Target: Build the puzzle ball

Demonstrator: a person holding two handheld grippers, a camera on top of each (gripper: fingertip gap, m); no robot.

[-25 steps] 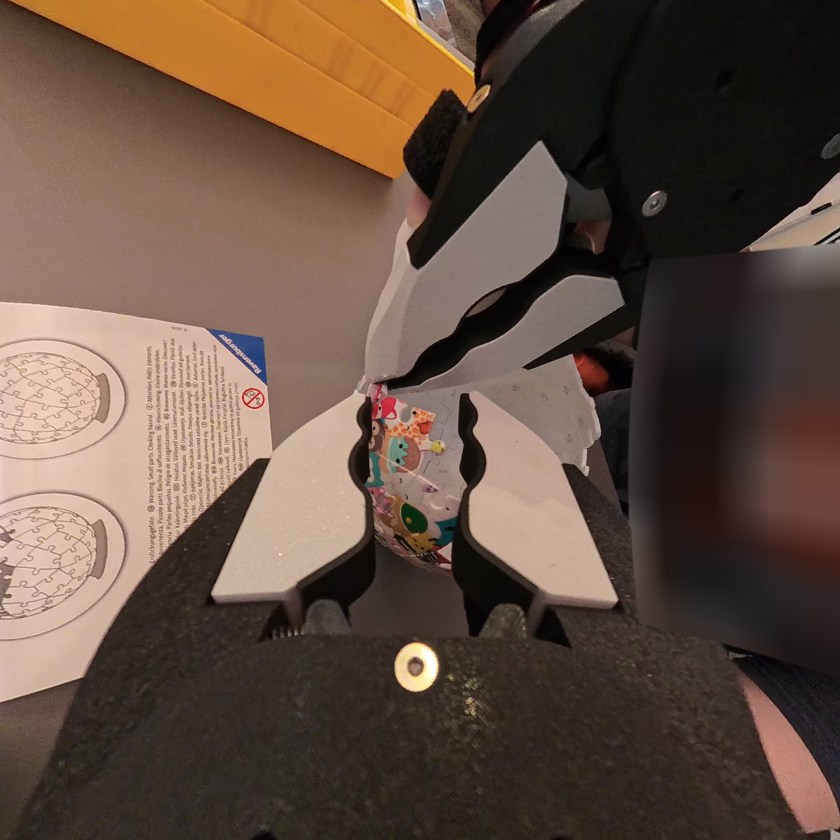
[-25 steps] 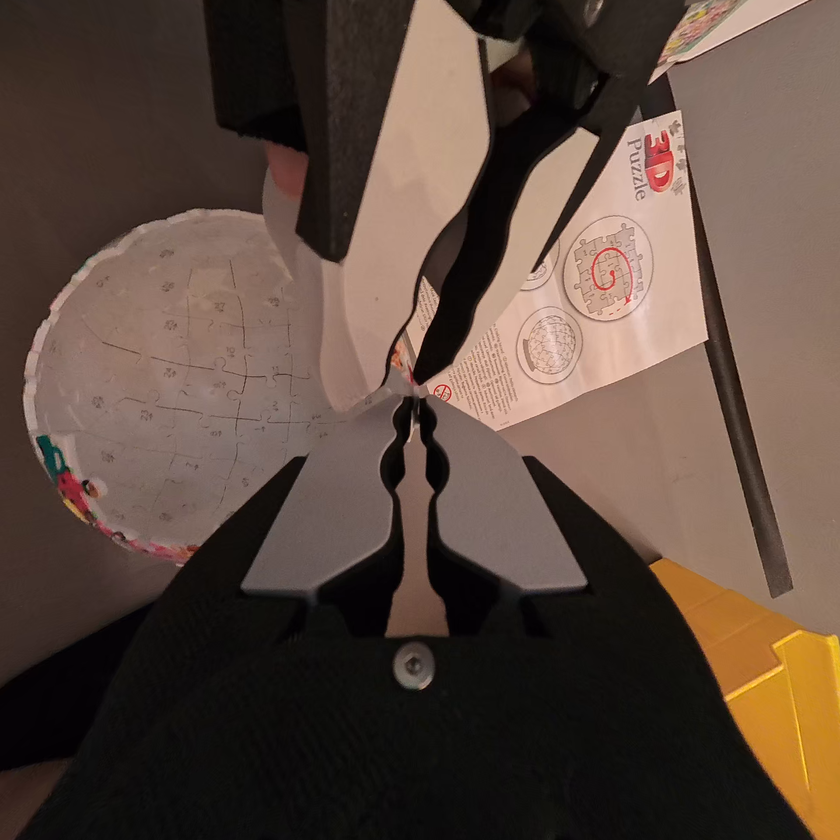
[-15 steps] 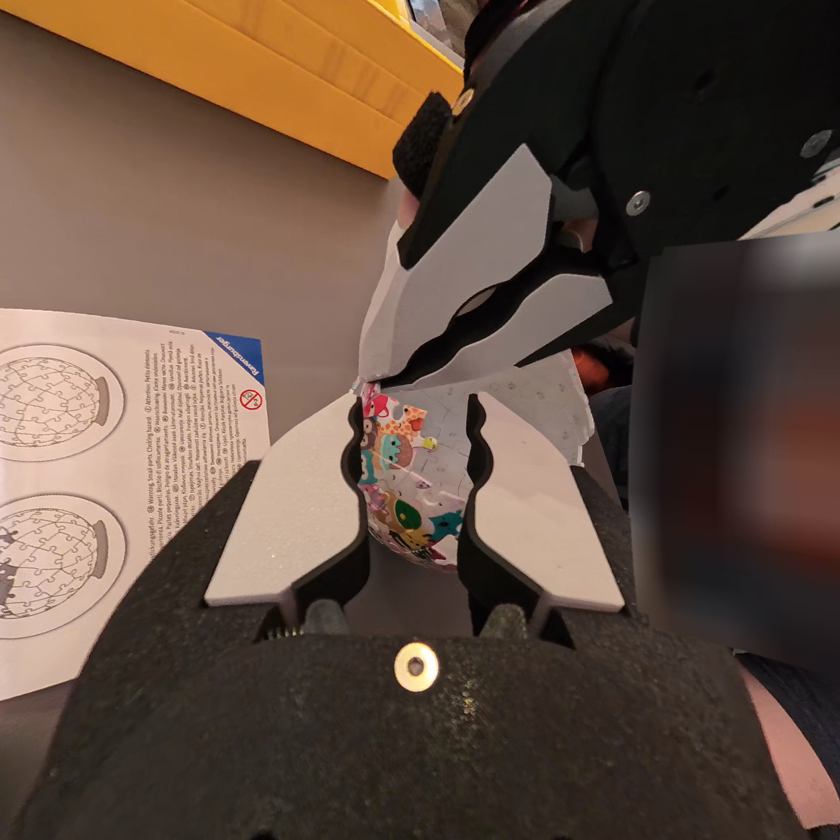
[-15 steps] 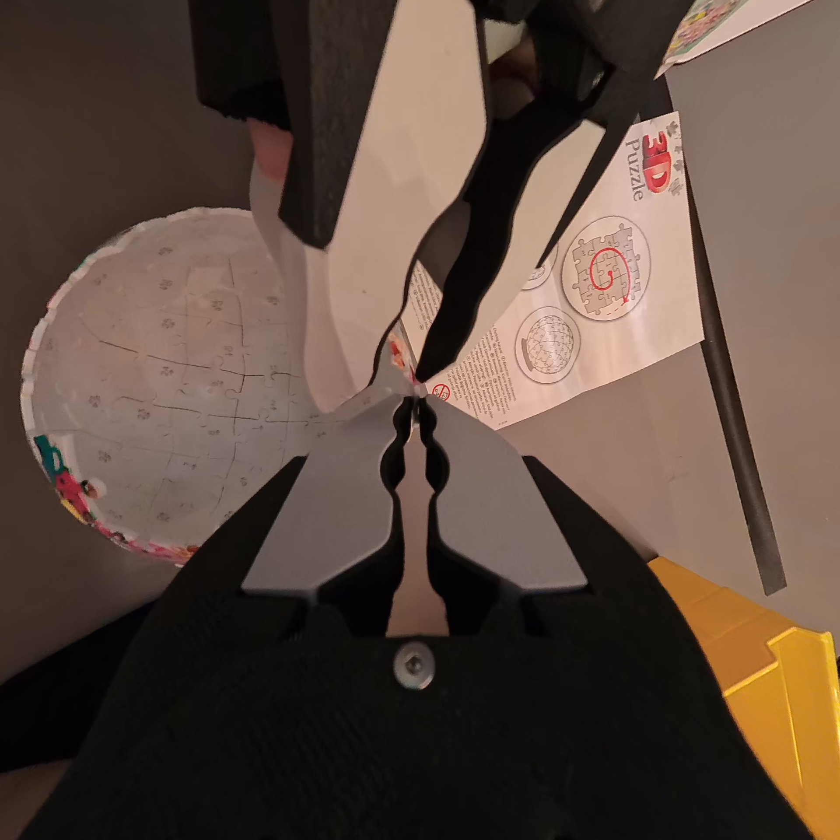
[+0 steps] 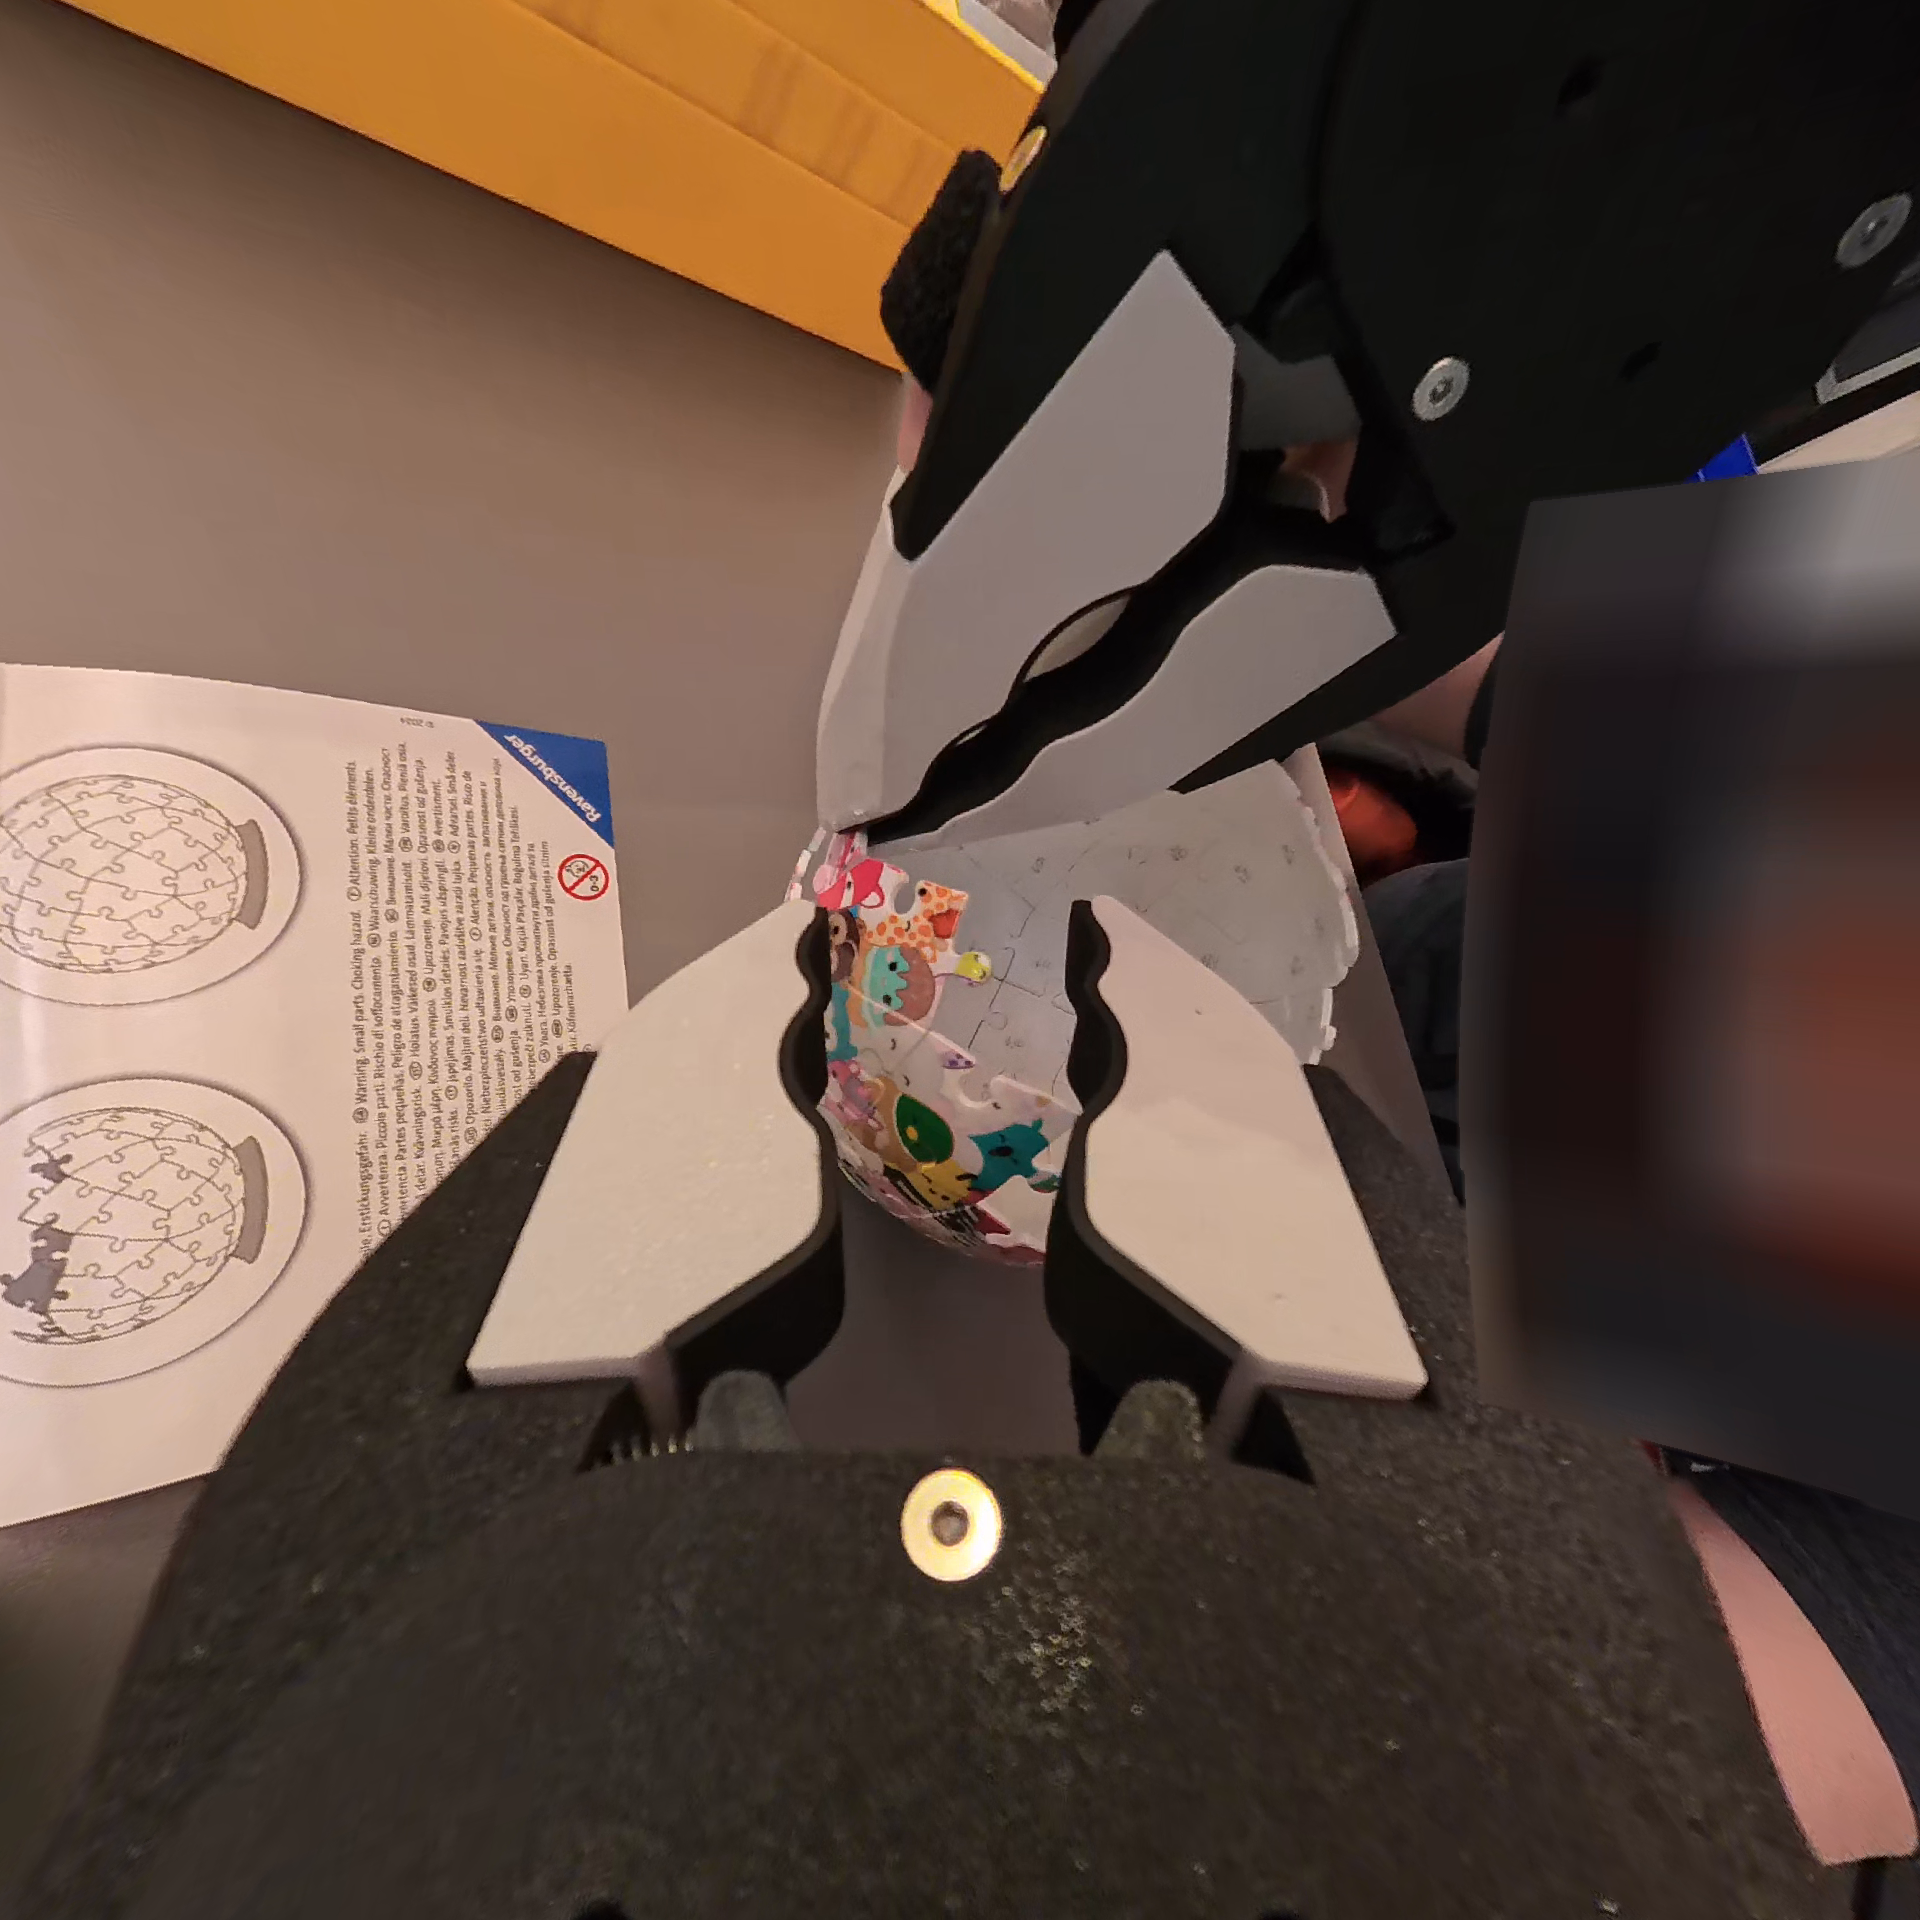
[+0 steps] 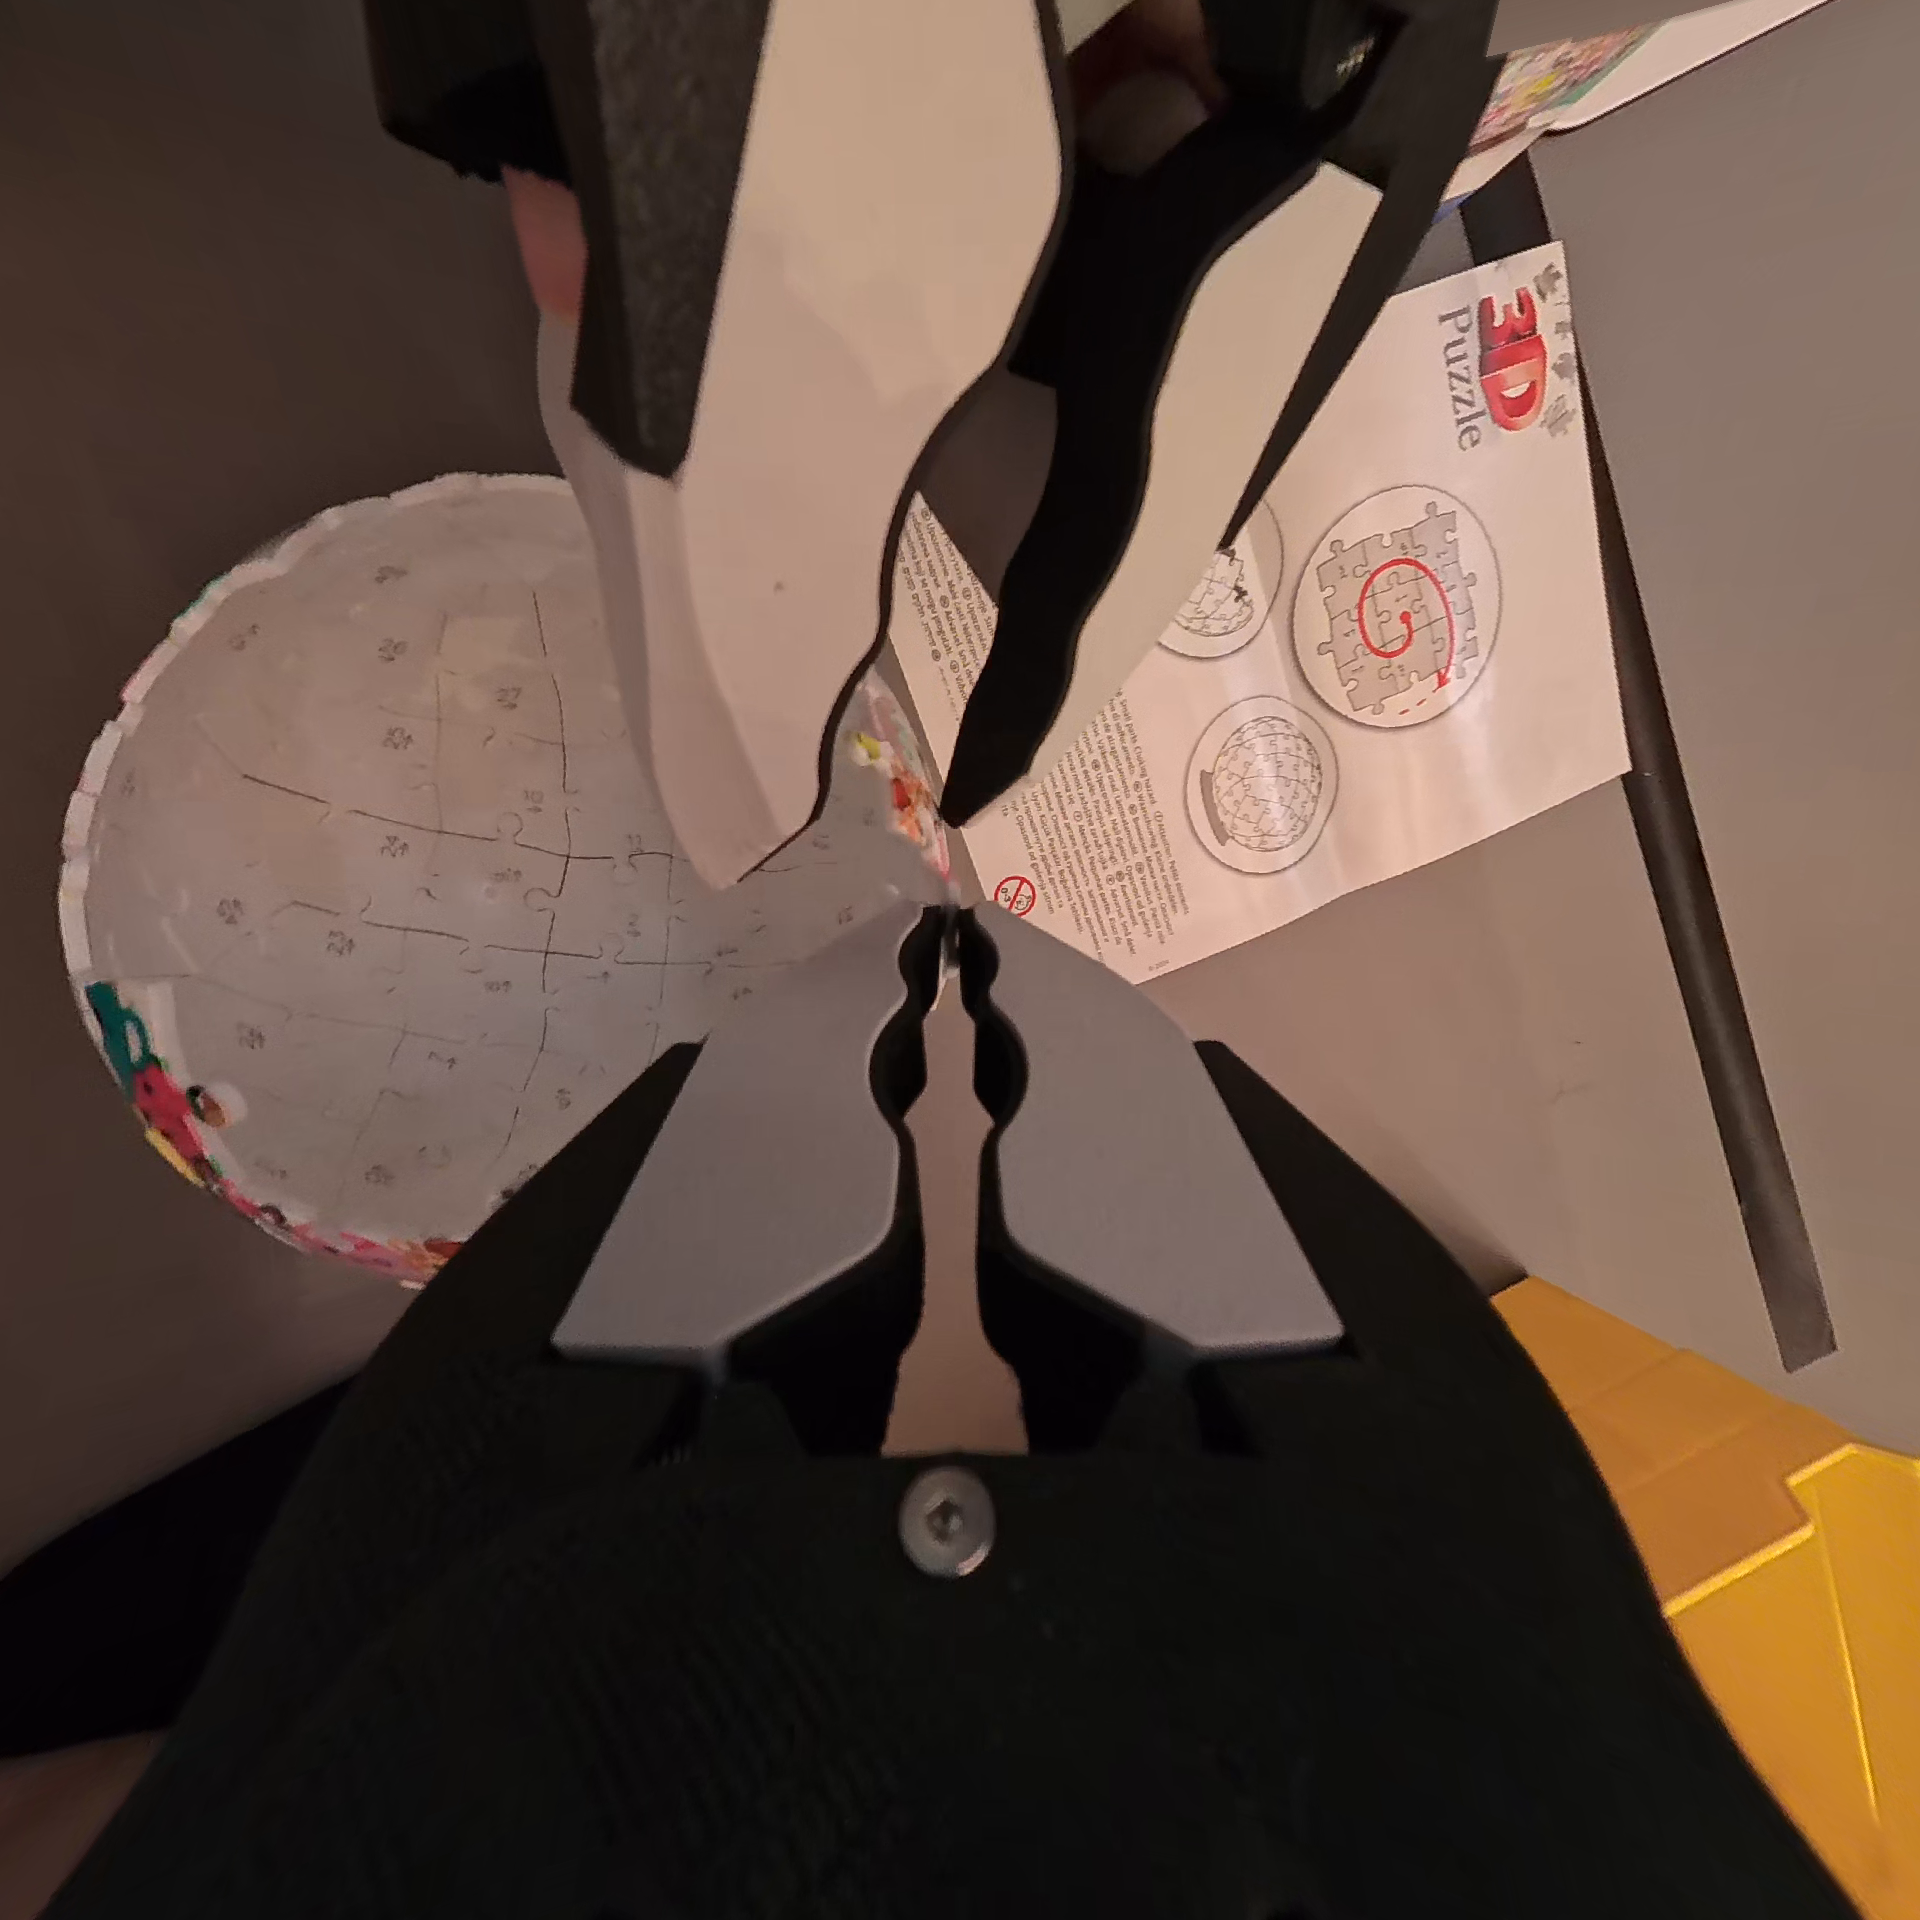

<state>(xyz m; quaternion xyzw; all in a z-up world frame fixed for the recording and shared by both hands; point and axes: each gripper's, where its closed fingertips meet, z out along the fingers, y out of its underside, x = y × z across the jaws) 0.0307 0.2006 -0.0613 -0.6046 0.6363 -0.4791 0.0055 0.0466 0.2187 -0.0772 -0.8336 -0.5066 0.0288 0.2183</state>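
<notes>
left gripper (image 5: 945, 914) jaws spread wider — more of the puzzle ball (image 5: 914, 1049) showing between them

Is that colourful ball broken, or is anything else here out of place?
Nothing looks damaged. The puzzle ball is simply unfinished: an open half shell, its pale inside showing. The right gripper pinches its rim, and the instruction sheet lies flat.

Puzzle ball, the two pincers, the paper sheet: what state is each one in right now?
Puzzle ball: unfinished, an open shell with its pale inside showing, held off the table.
Left gripper: open, fingers either side of the shell's rim.
Right gripper: shut on the rim of the ball.
Instruction sheet: unfolded, flat on the grey table.
Yellow box: whether open or closed cannot be told.
</notes>
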